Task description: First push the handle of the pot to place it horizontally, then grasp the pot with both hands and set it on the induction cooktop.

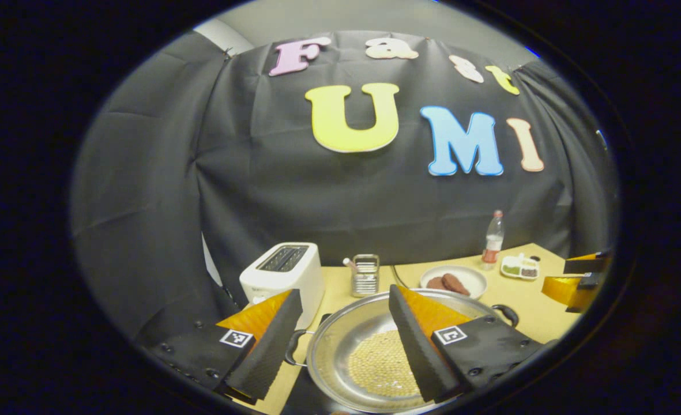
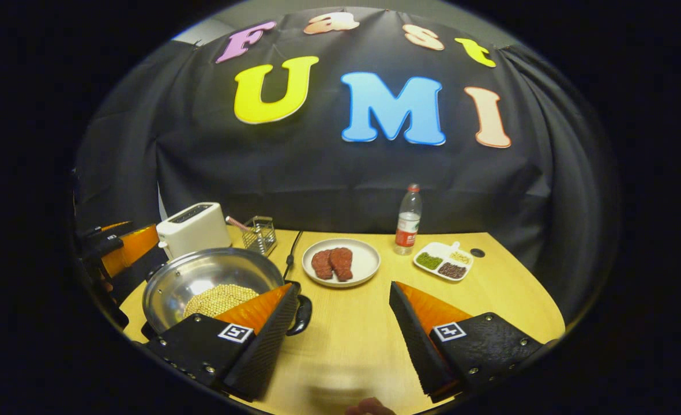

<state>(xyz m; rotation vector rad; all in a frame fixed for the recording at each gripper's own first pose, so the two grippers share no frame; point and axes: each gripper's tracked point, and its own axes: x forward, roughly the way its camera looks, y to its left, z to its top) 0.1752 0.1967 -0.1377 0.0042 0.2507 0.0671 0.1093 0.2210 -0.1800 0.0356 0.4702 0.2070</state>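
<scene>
A steel pot [image 1: 340, 346] with a dimpled bottom sits low in the left gripper view, and the same pot [image 2: 202, 276] lies at the left of the right gripper view. Its left loop handle [image 1: 292, 347] lies between the spread fingers of my left gripper [image 1: 345, 291], which is open, with one finger over the pot's bowl. My right gripper [image 2: 343, 286] is open too, and its left finger sits right beside the pot's right handle [image 2: 303, 314]. A dark slab [image 1: 297, 397], apparently the cooktop, shows under the pot's near edge. Each view catches the other gripper at its side.
On the wooden table [image 2: 352, 340] stand a white toaster [image 2: 193, 227], a wire holder [image 2: 259, 233], a plate with two meat pieces [image 2: 363, 262], a bottle [image 2: 408, 222] and a divided dish of beans [image 2: 444, 262]. A black cord [image 2: 292, 251] runs behind the pot.
</scene>
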